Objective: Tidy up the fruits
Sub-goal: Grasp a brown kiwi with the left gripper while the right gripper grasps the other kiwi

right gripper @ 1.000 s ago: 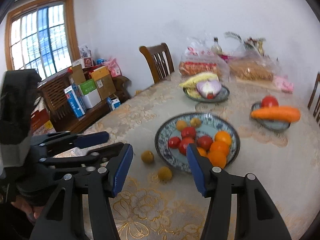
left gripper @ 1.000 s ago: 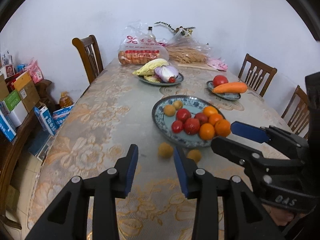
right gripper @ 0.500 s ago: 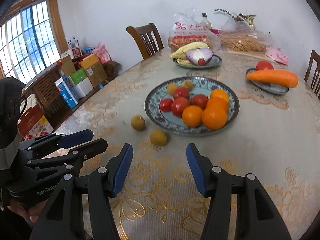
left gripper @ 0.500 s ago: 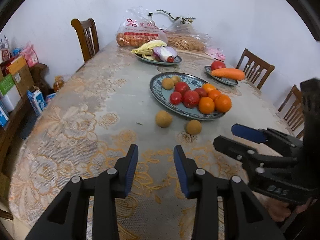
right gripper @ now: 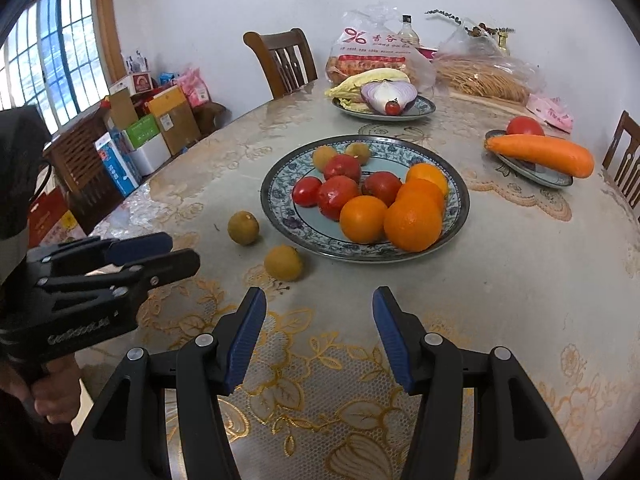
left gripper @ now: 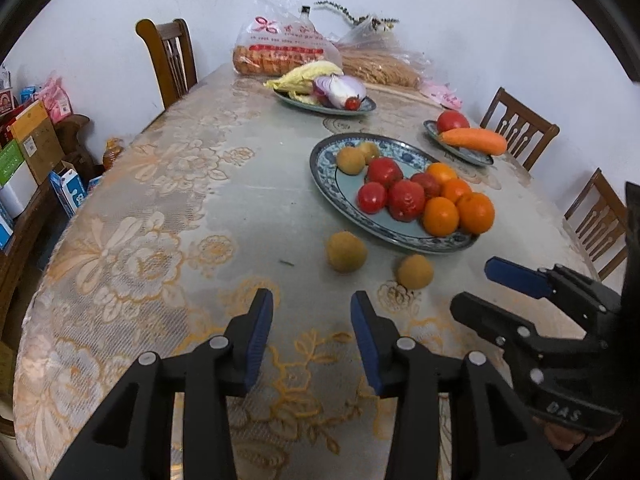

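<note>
The two small round tan-brown fruits (left gripper: 346, 251) (left gripper: 415, 271) lying loose on the floral-clothed surface (left gripper: 168, 200) just beside the blue-patterned oval plate (left gripper: 320, 160) look light, firm and prone to rolling, so pinch across the middle; the left tool (left gripper: 312, 312), jaws just widening, and right tool (right gripper: 319, 308) both gape empty.

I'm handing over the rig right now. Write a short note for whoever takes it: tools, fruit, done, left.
Left tool: open, empty; its jaws have just been opening.
Right tool: open, empty.
Both are low over the tablecloth, short of the fruit.
Big blue plate: holds oranges, red fruits and two brown fruits.
Done: most fruit is plated.
Left: two loose brown fruits on the cloth, far one and near one, probably go on that plate.
</note>
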